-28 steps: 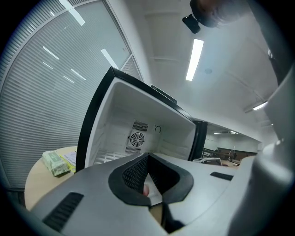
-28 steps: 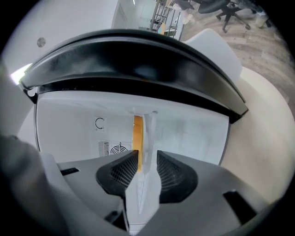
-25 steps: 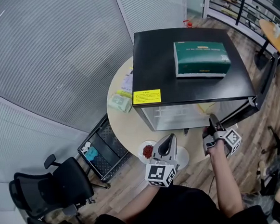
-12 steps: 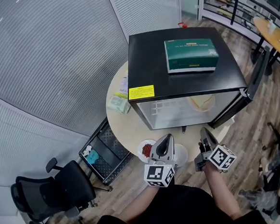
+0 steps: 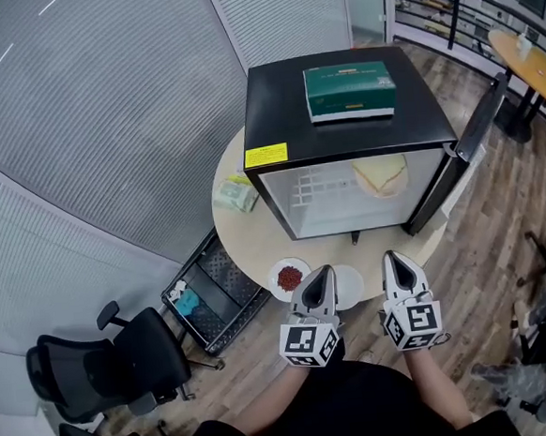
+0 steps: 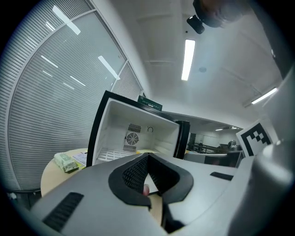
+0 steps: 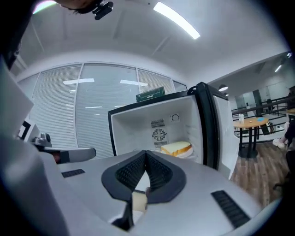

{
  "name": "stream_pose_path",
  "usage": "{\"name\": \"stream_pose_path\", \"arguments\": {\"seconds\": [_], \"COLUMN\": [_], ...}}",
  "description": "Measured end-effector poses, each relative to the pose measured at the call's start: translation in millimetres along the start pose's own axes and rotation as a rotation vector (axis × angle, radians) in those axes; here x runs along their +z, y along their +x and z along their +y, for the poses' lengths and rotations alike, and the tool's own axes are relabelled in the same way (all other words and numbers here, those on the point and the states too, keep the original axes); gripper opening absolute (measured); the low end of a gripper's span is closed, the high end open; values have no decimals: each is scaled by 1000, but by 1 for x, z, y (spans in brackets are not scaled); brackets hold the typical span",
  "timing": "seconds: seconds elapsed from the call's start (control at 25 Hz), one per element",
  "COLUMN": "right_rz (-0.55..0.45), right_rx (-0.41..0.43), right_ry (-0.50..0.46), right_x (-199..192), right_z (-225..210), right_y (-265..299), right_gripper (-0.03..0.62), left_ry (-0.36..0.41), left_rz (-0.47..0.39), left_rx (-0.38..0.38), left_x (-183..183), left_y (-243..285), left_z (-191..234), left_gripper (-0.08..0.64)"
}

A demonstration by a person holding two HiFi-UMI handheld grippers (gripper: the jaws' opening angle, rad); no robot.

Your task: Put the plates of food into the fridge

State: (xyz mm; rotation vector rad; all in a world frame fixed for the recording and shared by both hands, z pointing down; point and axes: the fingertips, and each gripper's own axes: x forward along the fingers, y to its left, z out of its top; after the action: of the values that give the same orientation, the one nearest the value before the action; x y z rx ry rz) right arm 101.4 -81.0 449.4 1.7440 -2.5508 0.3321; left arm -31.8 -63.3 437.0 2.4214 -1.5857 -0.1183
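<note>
**One plate in, more waiting: both tongs shut and empty**

In the head view the fridge [image 5: 278,108] stands open at upper centre on the round table [image 5: 247,243], its door [image 5: 474,145] swung out to the right. One plate of bread [image 5: 380,176] already sits inside on the right of the shelf. A plate of red food [image 5: 289,278] lies on the table at lower centre. Just beside it is a second white plate [image 5: 351,286], partly hidden, so its contents cannot be made out.

The left gripper [image 5: 323,273] hangs over that second plate with its jaws pressed together and nothing held. The right gripper [image 5: 392,258] is level with it just to the right. Its jaws have just been closing and now meet, with nothing between them.

The task looks to be between plates: one delivered, the next pick-up not yet begun. The next move probably calls for opening one set of jaws, lowering it to a plate's rim and pinching the edge. The plate must then stay level on its way onto the free left of the shelf, clear of the door frame.
</note>
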Motion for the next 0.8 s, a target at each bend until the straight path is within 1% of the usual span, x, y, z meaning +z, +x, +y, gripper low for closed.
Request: {"name": "stream_pose_path", "arguments": {"seconds": [0.24,0.44,0.6,0.8], "right_rz": [-24,-38,-30,-34], "right_rx": [40,74,102,100], "right_ry": [-26,-13,-9,-13], "right_x": [0,-1,-5,-9], "right_z": [18,28,41,52], "right_y": [-45,-70,-83,-88], "right_gripper": [8,8,8,8], "left_ry": [10,32,36,37], "left_rz": [-5,-7,-18,-33], "left_rx": [14,46,74,83], "left_x": [-5,-7,-3,-1], "left_y": [-39,-71,-94,-105], "left_z": [-32,-53,-55,-46], "left_gripper": [4,3,5,5]}}
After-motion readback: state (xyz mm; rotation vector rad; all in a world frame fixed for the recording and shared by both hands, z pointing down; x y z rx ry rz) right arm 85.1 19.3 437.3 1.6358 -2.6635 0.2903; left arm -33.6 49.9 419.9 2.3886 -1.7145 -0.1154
